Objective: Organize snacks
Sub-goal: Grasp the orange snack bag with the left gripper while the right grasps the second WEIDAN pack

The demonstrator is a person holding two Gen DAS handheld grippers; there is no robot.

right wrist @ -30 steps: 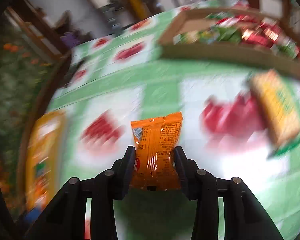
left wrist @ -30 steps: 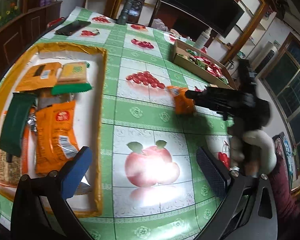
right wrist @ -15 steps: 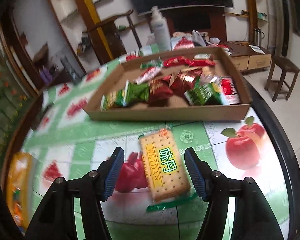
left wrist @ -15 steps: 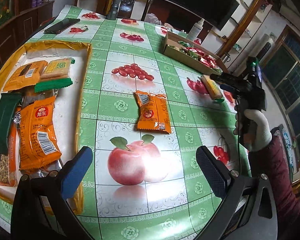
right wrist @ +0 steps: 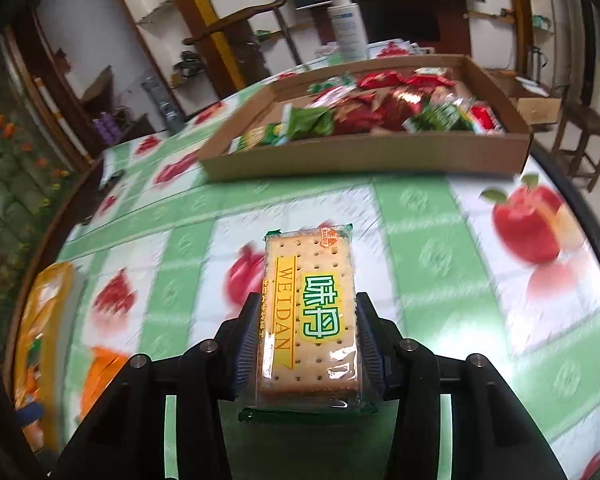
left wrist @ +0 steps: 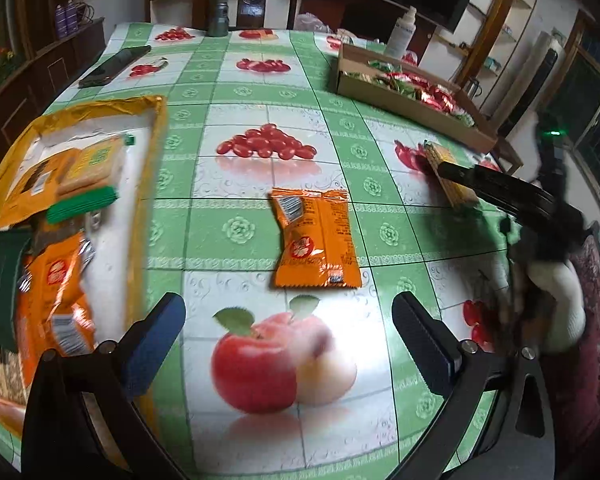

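Observation:
My right gripper (right wrist: 307, 334) is shut on a yellow Weidan cracker pack (right wrist: 310, 304), gripping its sides just above the green fruit-print tablecloth. In the left wrist view the same pack (left wrist: 446, 174) shows at the right, held by the right gripper (left wrist: 444, 172). An orange snack pack (left wrist: 316, 248) lies flat mid-table, just beyond my left gripper (left wrist: 288, 324), which is open and empty. A yellow-rimmed tray (left wrist: 152, 168) at the left holds several orange and green snack packs.
A cardboard box (right wrist: 364, 152) of red and green snacks stands beyond the cracker pack, also seen in the left wrist view (left wrist: 412, 108). A spray bottle (right wrist: 346, 20) stands behind it. A phone (left wrist: 114, 66) and a grey flask (left wrist: 219, 10) sit at the far edge.
My right gripper let go of the orange pack mid-table, moved right to the cracker pack and closed on it. My left gripper moved closer to the orange pack.

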